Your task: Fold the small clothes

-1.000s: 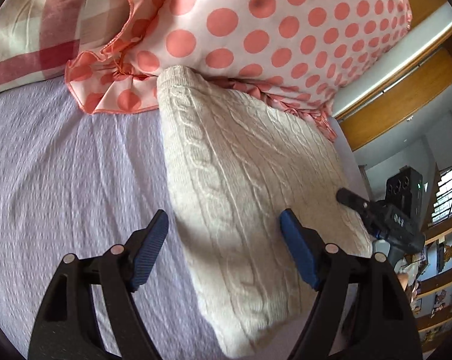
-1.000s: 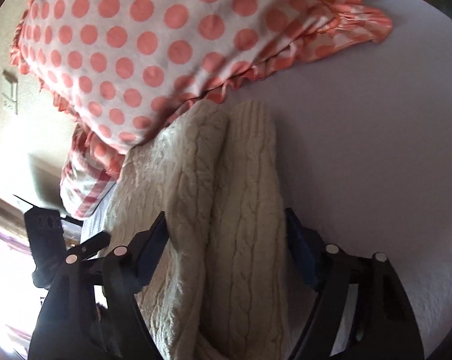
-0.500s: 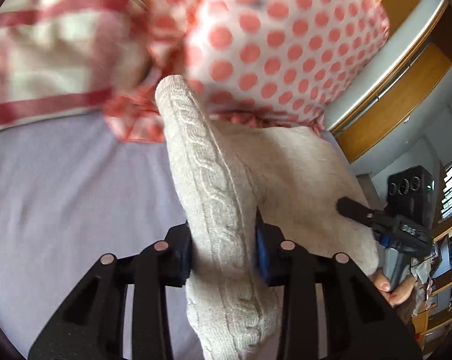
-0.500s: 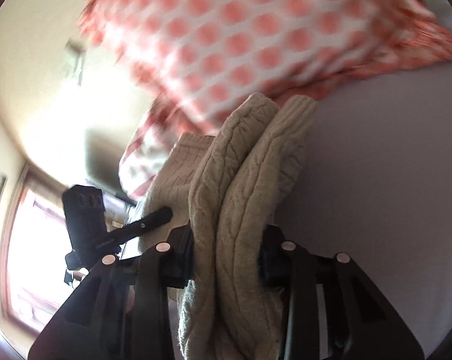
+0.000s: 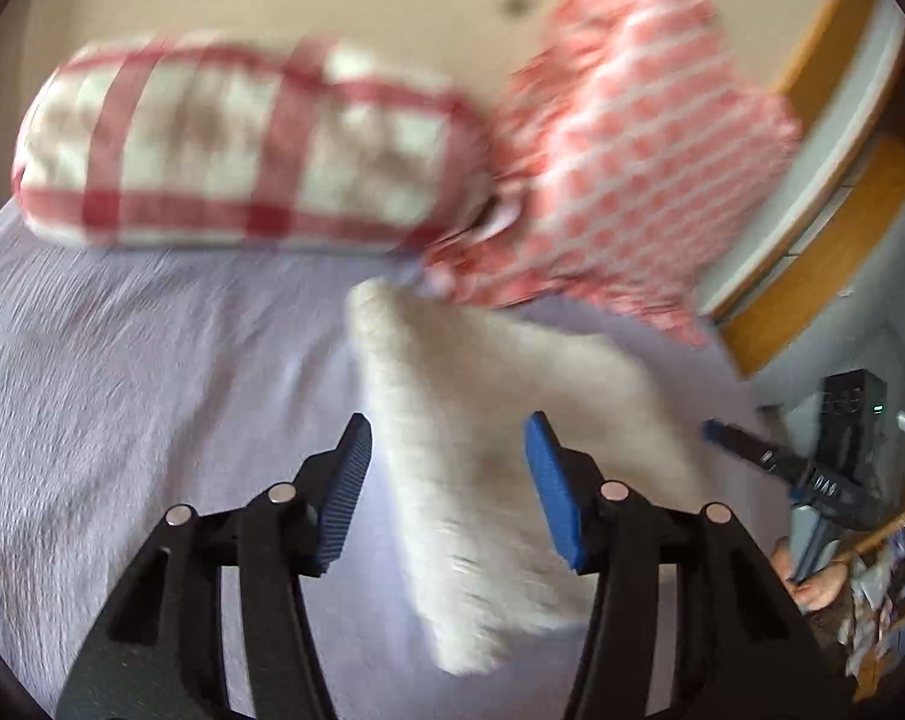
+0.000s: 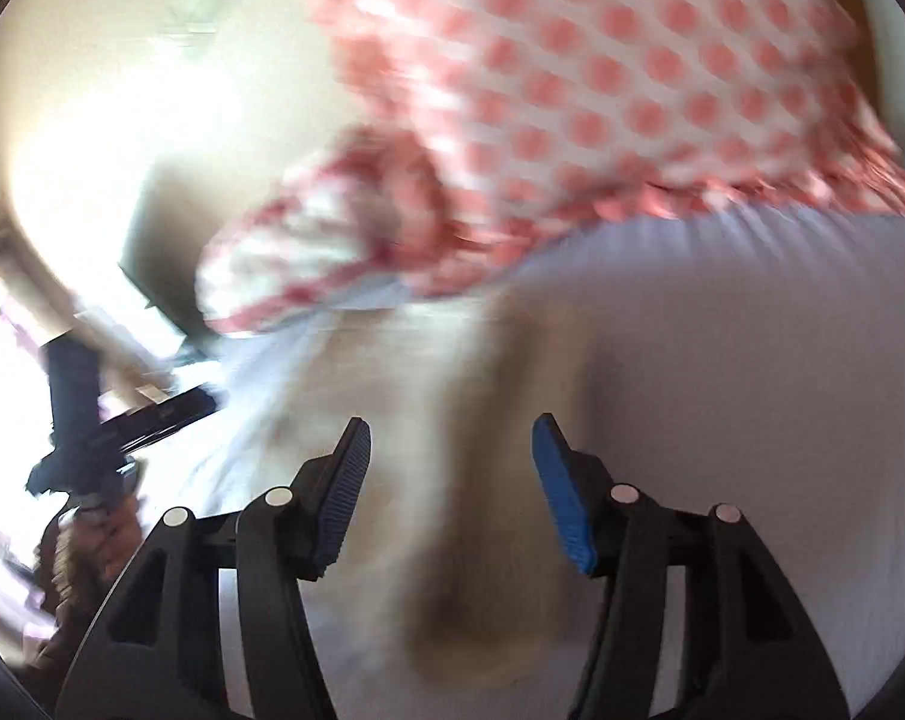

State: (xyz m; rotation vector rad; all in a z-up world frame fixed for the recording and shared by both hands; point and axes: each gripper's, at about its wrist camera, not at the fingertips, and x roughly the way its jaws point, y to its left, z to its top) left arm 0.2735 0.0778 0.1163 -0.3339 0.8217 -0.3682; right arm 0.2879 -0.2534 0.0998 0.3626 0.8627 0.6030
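Left wrist view: we record the left gripper [image 5: 446, 480] with fingers spread, where half a second ago they pinched the cream knit sweater [image 5: 488, 468]. The sweater now lies folded on the lilac bedsheet [image 5: 122, 390] between the pads, apparently untouched; blur limits certainty. The checked pillow [image 5: 242, 162] sits at 11 o'clock, the polka-dot pillow [image 5: 644, 180] at 1 o'clock. Right wrist view: the right gripper [image 6: 449, 486] has likewise released, fingers spread over the sweater's heavily blurred folded edge [image 6: 482, 510]. Both cameras have pulled back.
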